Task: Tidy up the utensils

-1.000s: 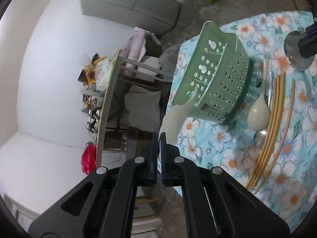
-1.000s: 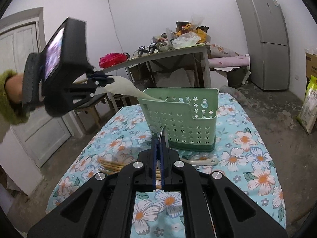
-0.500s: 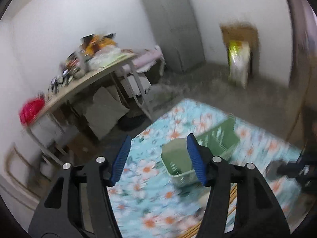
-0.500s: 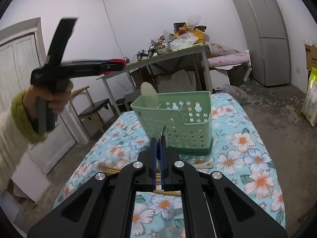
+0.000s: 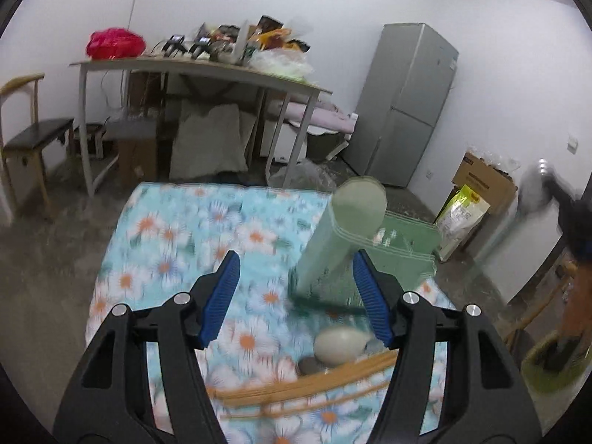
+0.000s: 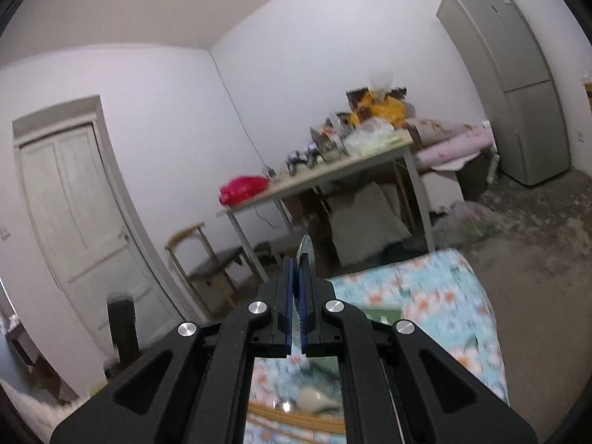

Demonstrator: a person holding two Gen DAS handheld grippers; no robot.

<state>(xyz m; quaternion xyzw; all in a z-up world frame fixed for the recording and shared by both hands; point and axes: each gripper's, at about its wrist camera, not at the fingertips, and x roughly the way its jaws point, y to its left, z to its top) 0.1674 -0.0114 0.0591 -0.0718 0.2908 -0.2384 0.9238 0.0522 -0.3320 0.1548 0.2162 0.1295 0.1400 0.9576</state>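
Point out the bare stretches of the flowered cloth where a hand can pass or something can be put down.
Free: the cloth's far and left part, from its far edge to the left tongs, left of the green basket. Crowded: the near right, where the pale spoon, a metal spoon and the chopsticks lie before the basket.

On the tabletop (image 5: 177, 244) a utensil basket (image 5: 370, 255) stood far right; spoons (image 5: 338, 344) and chopsticks (image 5: 314, 383) lay nearer.

The right gripper (image 6: 296, 281) pinches a metal spoon (image 6: 305, 249) above the floral table (image 6: 436, 296), where a white spoon (image 6: 312, 396) and chopsticks (image 6: 296, 420) lie.
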